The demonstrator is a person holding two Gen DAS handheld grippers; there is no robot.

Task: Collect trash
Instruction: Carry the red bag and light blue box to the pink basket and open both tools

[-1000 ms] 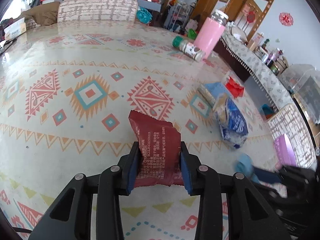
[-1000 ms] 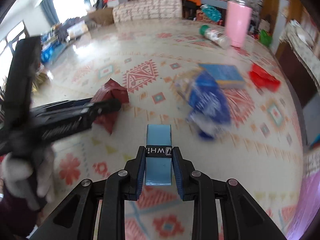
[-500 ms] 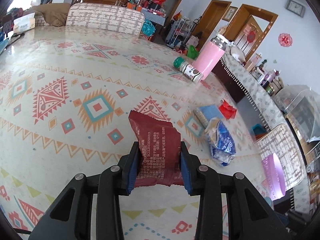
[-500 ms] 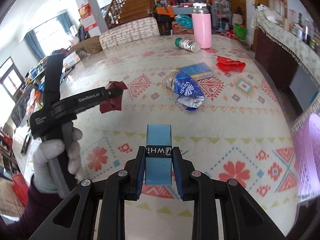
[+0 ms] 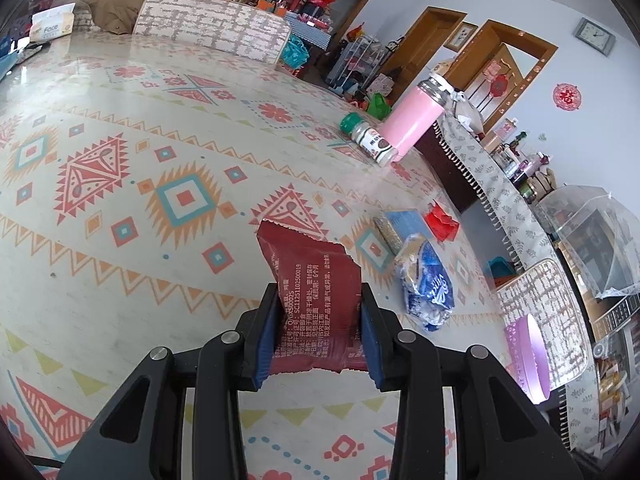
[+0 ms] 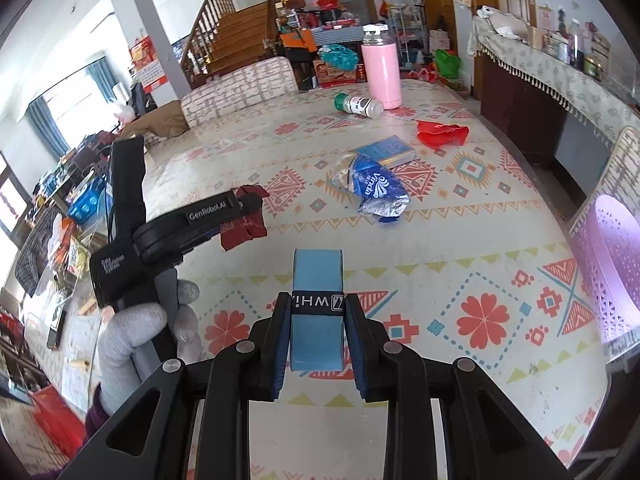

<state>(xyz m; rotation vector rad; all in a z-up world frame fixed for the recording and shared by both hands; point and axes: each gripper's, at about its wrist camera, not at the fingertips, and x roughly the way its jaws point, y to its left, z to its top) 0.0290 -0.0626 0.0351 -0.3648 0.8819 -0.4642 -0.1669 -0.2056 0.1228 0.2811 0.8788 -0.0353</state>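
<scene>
On the worktop [image 6: 460, 248] a flask [image 6: 382, 72] stood at the far end, with a jar [image 6: 358, 105] lying on its side just left of it. Nearer lay a book [image 6: 386, 151], a crumpled wrapper [image 6: 442, 133] to its right, and a tissue pack [image 6: 374, 190] against the book's near edge. A basket [image 6: 616, 276] sat off the worktop's right edge. Both tongs were above the near end: the left tongs [image 5: 318, 312] gripped a packet [image 5: 316, 296], and the right tongs [image 6: 318, 316], right of them, gripped a small roll [image 6: 318, 308].
</scene>
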